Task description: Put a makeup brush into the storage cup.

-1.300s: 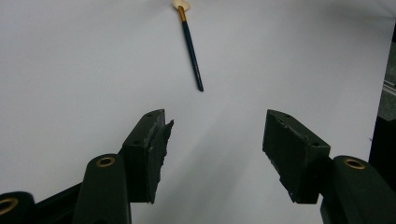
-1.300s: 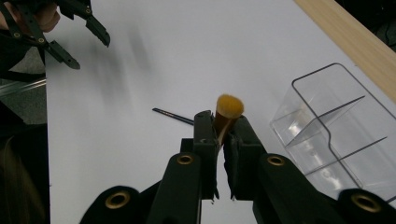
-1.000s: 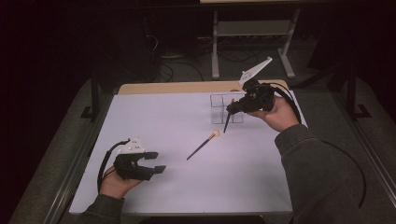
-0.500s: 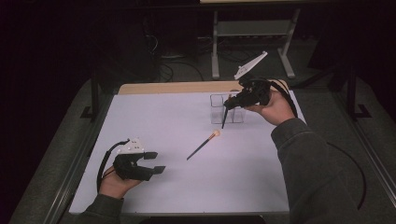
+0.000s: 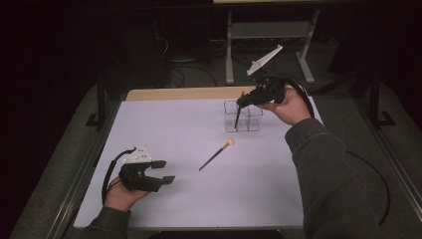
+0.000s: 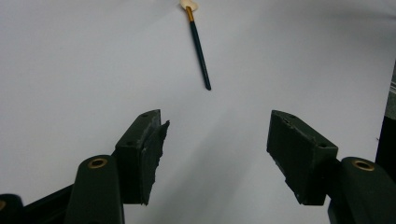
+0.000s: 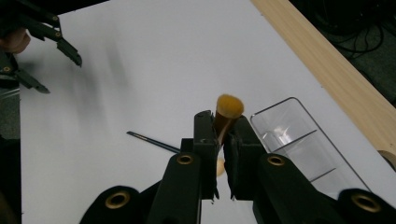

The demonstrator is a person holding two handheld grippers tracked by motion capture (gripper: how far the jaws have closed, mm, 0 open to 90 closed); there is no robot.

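My right gripper (image 5: pixel 243 101) (image 7: pixel 221 123) is shut on a brush with an orange bristle head (image 7: pixel 229 107). Its dark handle (image 5: pixel 237 117) hangs down in front of the clear divided box (image 5: pixel 248 119) (image 7: pixel 303 140) near the table's far edge. A second brush (image 5: pixel 215 155) (image 6: pixel 199 45) (image 7: pixel 153 141), with a dark handle and a pale tip, lies flat in the middle of the white table top. My left gripper (image 5: pixel 165 172) (image 6: pixel 217 154) rests low at the near left, open with nothing between its jaws, and points toward that lying brush.
A bare wooden strip (image 5: pixel 174 93) (image 7: pixel 327 65) runs along the table's far edge behind the box. Metal rails (image 5: pixel 74 184) border the table's sides. A white stand (image 5: pixel 268 35) and cables sit on the dark floor beyond.
My right gripper has risen and moved toward the far edge with the brush, so the handle now hangs by the clear box. The left gripper has stayed put.
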